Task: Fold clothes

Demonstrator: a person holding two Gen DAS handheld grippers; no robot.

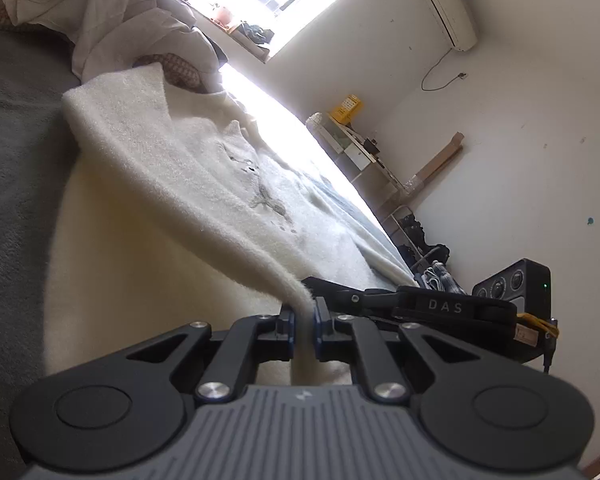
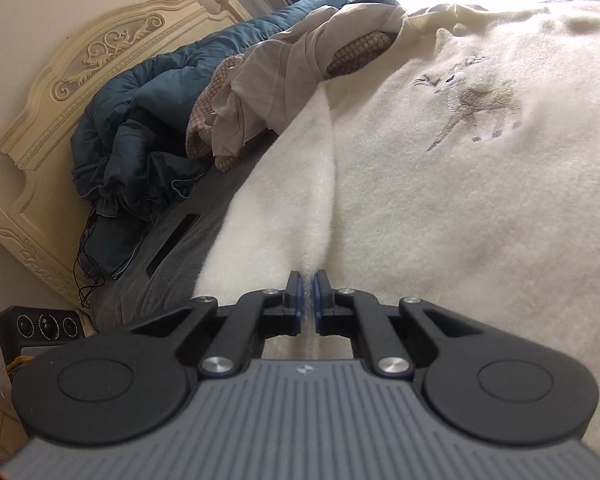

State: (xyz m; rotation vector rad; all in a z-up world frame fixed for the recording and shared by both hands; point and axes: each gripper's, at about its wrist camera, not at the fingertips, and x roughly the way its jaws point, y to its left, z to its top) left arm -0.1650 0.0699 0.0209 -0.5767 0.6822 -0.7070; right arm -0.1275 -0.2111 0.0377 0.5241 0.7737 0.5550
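The fluffy cream-white sweater with an embroidered deer [image 2: 440, 168] lay spread on the grey bed cover [image 1: 12, 168] — a raised ridge of its fabric ran straight into each tool. The left gripper [image 1: 304, 312] and the right gripper [image 2: 307, 292] were both clamped on that pinched fold.

Bare grey bed cover [image 2: 172, 256] lies open beside the fleece; crumpled beige cloth pile [image 2: 268, 80] blocks beyond.
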